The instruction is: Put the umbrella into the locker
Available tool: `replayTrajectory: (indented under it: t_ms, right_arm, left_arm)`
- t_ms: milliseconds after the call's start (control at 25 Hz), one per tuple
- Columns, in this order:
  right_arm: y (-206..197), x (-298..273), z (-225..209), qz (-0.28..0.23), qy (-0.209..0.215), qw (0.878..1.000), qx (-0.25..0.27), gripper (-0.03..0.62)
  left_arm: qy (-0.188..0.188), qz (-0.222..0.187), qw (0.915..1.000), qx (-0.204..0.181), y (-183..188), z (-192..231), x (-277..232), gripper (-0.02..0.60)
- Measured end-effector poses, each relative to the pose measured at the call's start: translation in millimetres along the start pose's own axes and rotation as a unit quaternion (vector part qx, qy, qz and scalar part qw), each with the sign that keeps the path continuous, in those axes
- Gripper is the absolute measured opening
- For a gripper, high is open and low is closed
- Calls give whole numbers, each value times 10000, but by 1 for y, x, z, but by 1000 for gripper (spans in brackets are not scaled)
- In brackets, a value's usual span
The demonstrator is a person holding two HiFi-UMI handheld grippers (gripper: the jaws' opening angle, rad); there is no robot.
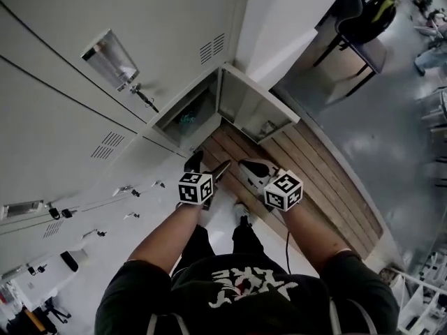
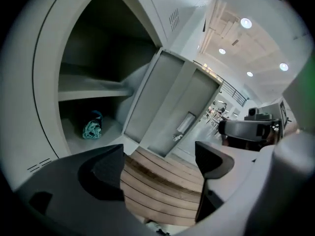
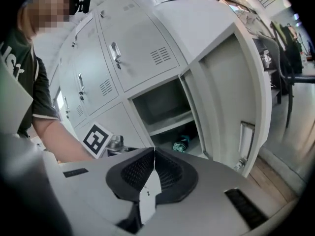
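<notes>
The left gripper (image 2: pixel 157 168) has its jaws spread, nothing between them. The right gripper (image 3: pixel 151 168) has its jaws pressed together, empty. Both hang above wooden floor slats (image 1: pixel 307 166). Beyond, the folded teal umbrella (image 2: pixel 92 128) lies on the open locker's (image 3: pixel 162 100) floor, beneath its shelf (image 2: pixel 93 88).

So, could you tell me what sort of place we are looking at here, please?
Probably a locker area beside an office or workshop floor: a bank of grey metal lockers, one open locker with a teal bundle under its shelf, and a chair on the grey floor beyond.
</notes>
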State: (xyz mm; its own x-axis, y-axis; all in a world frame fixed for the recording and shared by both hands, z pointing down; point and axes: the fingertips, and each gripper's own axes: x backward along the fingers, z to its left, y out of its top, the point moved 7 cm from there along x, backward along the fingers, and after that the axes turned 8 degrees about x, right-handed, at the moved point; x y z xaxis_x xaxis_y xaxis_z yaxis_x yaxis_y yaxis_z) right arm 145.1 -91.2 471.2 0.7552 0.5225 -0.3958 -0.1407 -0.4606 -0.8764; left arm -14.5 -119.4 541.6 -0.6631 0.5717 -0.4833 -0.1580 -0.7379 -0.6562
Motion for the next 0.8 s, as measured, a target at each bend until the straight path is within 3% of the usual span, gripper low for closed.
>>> replayTrajectory:
  t_ms: [200, 360, 800]
  right_arm:
    - [47, 19, 9, -136, -117, 9998, 130, 35]
    - [84, 37, 18, -224, -223, 9993, 176, 35]
    - [190, 85, 58, -480, -371, 9962, 629, 35]
  left_arm:
    - [-173, -90, 9998, -15, 28, -28, 46, 446]
    - [-358, -298, 9987, -192, 62, -53, 82, 337]
    - [-974, -941, 9872, -841, 158, -120, 180, 220]
